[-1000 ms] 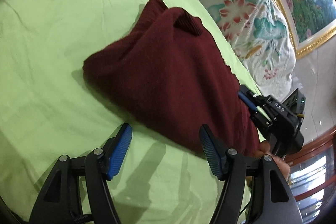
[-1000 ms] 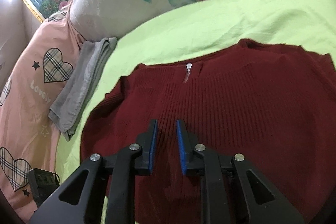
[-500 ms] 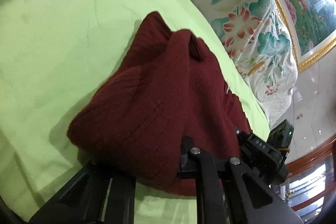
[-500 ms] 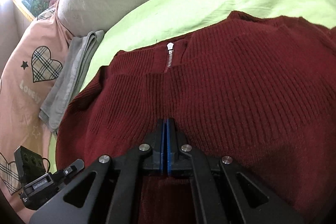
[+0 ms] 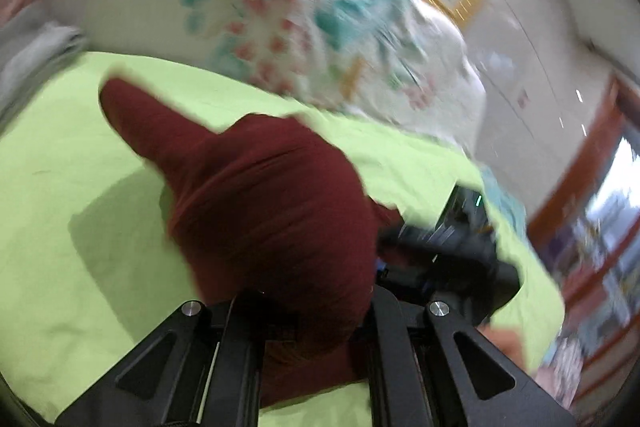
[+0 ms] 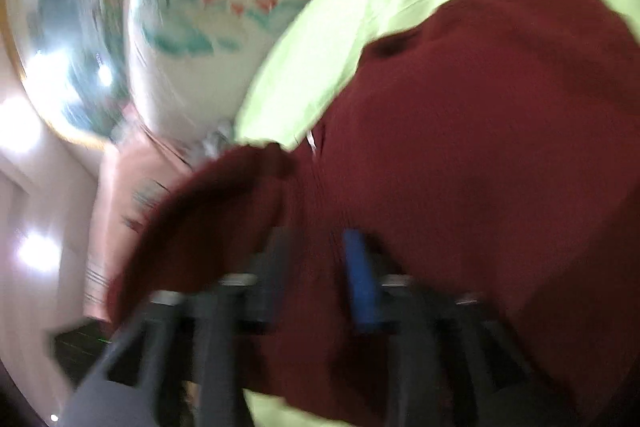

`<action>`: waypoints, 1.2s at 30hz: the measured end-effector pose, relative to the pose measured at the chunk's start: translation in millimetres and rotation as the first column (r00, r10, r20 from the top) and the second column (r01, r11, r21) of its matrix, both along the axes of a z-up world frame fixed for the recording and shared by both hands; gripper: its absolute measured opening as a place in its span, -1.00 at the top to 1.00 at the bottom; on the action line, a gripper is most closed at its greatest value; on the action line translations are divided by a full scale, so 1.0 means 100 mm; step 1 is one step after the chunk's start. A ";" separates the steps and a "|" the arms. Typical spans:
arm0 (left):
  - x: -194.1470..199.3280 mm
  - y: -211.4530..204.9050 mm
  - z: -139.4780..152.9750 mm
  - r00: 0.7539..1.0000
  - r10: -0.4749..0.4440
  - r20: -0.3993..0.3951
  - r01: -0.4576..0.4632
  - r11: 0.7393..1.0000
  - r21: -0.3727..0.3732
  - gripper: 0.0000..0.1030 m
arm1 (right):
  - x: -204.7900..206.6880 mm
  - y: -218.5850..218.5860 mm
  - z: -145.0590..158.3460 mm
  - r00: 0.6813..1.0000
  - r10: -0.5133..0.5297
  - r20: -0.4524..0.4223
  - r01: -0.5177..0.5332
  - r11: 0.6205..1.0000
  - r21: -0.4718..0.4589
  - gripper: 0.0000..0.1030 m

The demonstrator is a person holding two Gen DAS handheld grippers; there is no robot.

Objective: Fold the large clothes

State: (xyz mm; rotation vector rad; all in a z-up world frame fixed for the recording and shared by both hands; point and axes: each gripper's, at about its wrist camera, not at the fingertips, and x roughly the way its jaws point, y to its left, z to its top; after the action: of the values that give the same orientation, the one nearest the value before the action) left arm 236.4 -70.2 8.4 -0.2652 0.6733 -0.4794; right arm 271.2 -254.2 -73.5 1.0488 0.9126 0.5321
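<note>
left gripper (image 5: pixel 304 311) clamped on dark red knitted sweater (image 5: pixel 272 211), lower centre | right gripper (image 6: pixel 320 267) opening, knit apparently between its jaws | risk: one-sided lift bunches fold

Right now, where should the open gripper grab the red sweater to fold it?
Pinch the loose knit below the zipper of the dark red sweater, coming from the near edge. The right gripper is opening there, fabric bunched between its fingers.
</note>
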 end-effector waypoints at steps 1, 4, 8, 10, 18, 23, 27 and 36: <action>0.04 -0.20 -0.10 0.999 -0.038 -0.021 0.039 0.999 0.025 0.88 | -0.05 -0.15 -0.01 1.000 -0.012 0.013 0.011 0.995 0.094 -0.26; 0.08 -0.60 -0.40 0.994 -0.095 -0.060 0.102 0.988 0.118 0.88 | -0.08 -0.32 0.05 1.000 -0.001 0.022 -0.002 0.989 0.146 -0.54; 0.06 -0.73 -0.51 0.991 -0.113 -0.065 0.122 0.983 0.141 0.88 | -0.02 -0.22 0.07 0.996 0.085 -0.021 -0.083 0.994 0.072 -0.55; 0.05 -0.67 -0.45 0.993 -0.109 -0.054 0.114 0.986 0.119 0.88 | 0.03 -0.11 0.12 0.992 0.120 -0.031 -0.120 0.993 0.005 -0.55; 0.02 -0.53 -0.37 0.994 -0.104 -0.038 0.107 0.989 0.101 0.88 | 0.35 0.16 0.17 0.981 0.188 -0.050 -0.191 0.979 -0.074 -0.57; 0.00 -0.58 -0.32 0.993 -0.108 -0.040 0.113 0.986 0.127 0.88 | 0.47 0.33 0.18 0.964 0.258 -0.062 -0.265 0.951 -0.157 0.41; -0.04 -0.69 -0.13 0.990 -0.142 -0.006 0.142 0.983 0.118 0.88 | 0.36 0.11 0.49 0.969 0.237 0.063 -0.222 0.956 -0.191 0.55; 0.11 -1.53 -0.44 0.955 -0.279 -0.102 0.292 0.945 0.146 0.87 | 0.15 -0.61 0.37 0.988 0.149 0.051 -0.123 0.932 -0.342 0.55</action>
State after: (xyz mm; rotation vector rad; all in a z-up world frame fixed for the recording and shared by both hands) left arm 247.8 -223.3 -35.5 -0.0336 0.8300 -0.6911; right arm 285.7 -315.1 -36.0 0.6526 0.9740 0.5046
